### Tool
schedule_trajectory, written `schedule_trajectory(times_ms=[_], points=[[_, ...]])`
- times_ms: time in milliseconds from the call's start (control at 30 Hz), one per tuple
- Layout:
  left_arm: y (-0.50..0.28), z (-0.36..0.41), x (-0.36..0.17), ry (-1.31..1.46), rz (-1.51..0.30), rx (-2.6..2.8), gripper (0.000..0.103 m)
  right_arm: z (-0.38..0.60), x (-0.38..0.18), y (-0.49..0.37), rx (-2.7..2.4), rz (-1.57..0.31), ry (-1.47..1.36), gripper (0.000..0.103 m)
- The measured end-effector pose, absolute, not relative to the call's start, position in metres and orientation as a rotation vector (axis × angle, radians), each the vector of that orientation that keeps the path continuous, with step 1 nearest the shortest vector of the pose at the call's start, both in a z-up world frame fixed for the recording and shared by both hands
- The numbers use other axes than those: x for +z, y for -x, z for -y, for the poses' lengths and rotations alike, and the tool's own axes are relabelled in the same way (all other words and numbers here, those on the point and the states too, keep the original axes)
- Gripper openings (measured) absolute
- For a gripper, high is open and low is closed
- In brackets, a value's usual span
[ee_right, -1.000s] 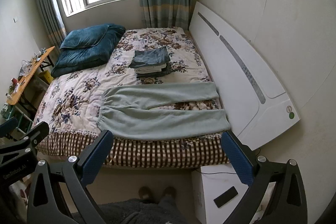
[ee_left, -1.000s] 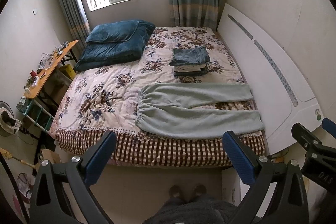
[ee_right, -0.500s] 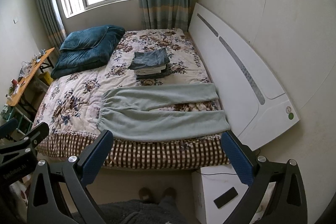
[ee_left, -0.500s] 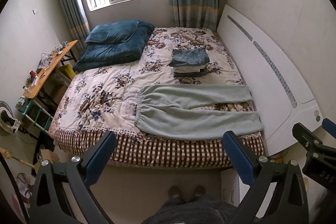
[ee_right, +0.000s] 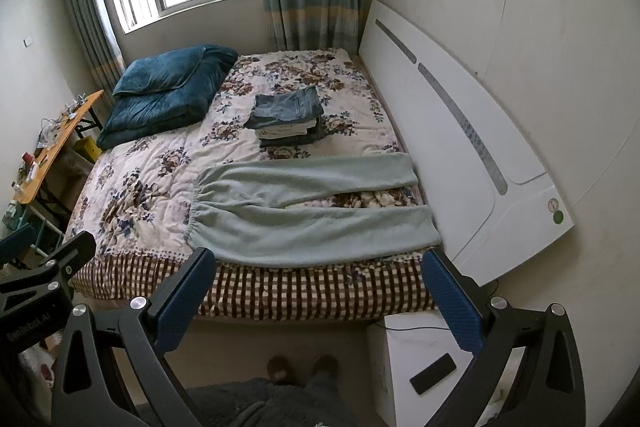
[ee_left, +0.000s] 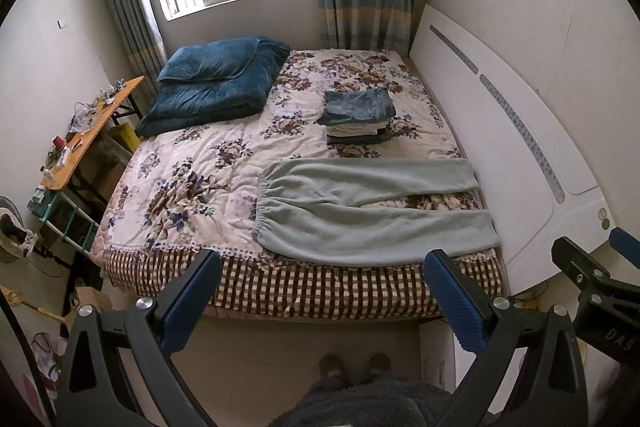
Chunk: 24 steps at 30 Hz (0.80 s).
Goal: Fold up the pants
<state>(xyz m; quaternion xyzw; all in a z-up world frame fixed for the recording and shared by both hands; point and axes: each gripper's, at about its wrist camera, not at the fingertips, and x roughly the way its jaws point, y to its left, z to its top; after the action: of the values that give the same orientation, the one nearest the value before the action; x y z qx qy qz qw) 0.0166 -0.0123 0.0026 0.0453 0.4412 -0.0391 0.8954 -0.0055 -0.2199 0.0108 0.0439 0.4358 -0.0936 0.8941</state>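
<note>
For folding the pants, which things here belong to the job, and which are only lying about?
Belong to the job:
pants
left tongs, open
right tongs, open

Only lying about:
folded clothes stack
blue blanket
phone
side table

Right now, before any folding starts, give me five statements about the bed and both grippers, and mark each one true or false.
1. The pale green pants lie spread flat near the bed's front edge. True.
2. The left gripper is shut on the waistband. False: it is open, holds nothing and is short of the bed.
3. A stack of folded clothes sits beyond the pants. True.
4. The pants' legs point toward the orange side table. False: the waistband faces that side; the legs point toward the white headboard.
5. The right gripper is open. True.
</note>
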Motion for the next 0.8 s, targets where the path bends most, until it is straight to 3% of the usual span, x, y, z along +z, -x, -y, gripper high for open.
schedule_trajectory(times_ms=[367, 800], points=[[-0.039, 0.020, -0.011, -0.070, -0.855, -0.039, 0.103, 0.234, -0.008, -0.004, -0.191, -0.882, -0.162, 0.103], [-0.147, 0.029, -0.104, -0.104, -0.942, 0.178, 0.103, 0.280, -0.114, -0.129, -0.164, -0.963, -0.200, 0.103]])
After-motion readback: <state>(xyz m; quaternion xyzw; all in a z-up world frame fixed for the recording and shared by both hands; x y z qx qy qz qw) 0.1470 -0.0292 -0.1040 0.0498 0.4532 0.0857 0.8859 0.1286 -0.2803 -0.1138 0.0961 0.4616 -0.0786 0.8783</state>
